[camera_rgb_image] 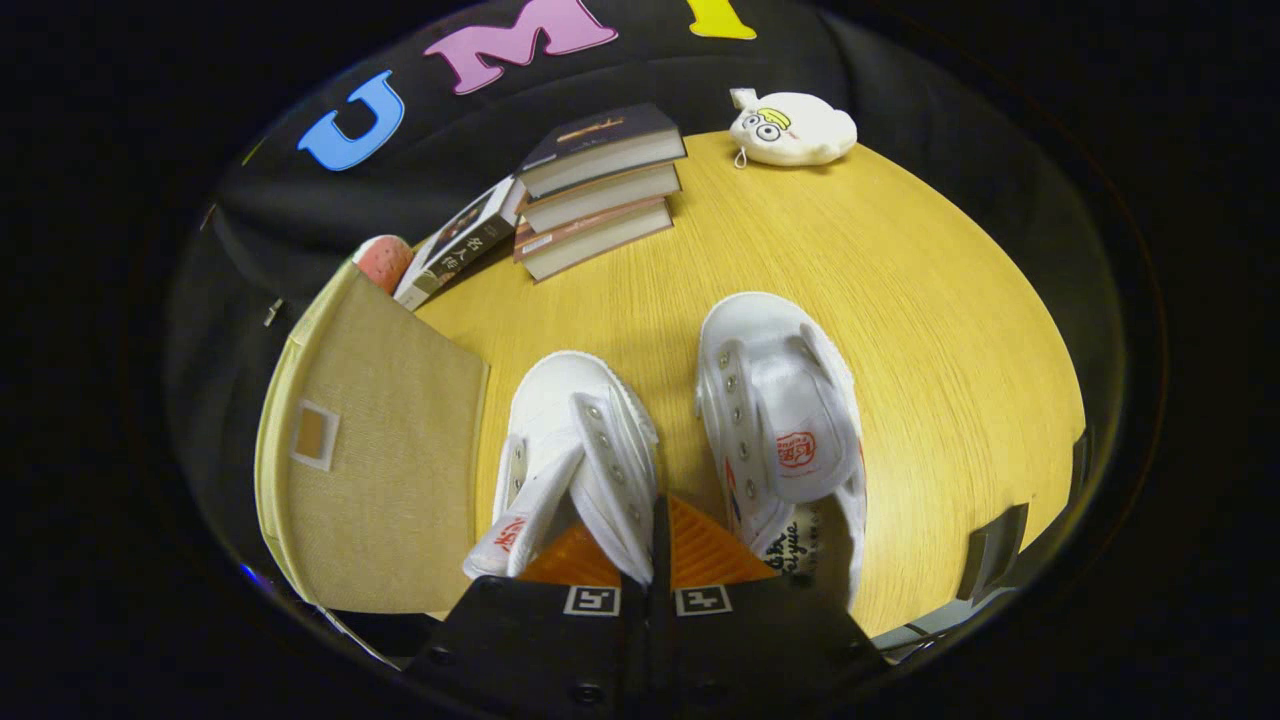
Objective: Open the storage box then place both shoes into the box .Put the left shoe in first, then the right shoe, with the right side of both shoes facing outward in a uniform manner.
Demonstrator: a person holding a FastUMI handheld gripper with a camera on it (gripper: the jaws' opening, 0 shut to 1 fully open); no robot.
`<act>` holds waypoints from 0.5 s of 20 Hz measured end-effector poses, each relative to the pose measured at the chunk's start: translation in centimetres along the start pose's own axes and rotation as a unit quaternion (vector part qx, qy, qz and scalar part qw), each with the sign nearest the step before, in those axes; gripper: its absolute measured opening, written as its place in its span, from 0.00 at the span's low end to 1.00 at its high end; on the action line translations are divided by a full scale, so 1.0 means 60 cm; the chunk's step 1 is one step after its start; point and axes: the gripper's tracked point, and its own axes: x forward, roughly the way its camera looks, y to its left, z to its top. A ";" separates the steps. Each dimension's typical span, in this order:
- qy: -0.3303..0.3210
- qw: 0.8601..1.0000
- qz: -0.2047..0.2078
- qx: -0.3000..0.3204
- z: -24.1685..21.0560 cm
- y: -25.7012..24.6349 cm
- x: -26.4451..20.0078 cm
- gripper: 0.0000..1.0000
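Two white canvas shoes lie side by side on the wooden table (900,300), toes pointing away from me. The left shoe (560,420) is right at my fingers, and its right-hand eyelet flap runs down between the pads. My gripper (652,525) is shut on that flap. The right shoe (775,420), with a red logo on its tongue, lies just right of the fingers and apart from them. A beige fabric storage box (390,480) stands directly left of the left shoe, showing a face with a small label window. Whether its lid is open I cannot tell.
A stack of three books (600,190) lies beyond the shoes, with another book (460,245) leaning beside it and a pink round thing (385,260) behind the box. A white plush toy (795,128) sits at the table's far edge. Bare tabletop stretches right of the shoes.
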 end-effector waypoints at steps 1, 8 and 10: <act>-0.007 1.000 0.009 0.008 0.010 0.013 -0.016 0.05; -0.040 0.998 0.026 0.049 0.104 0.117 -0.131 0.05; -0.040 0.997 0.037 0.048 0.118 0.168 -0.149 0.05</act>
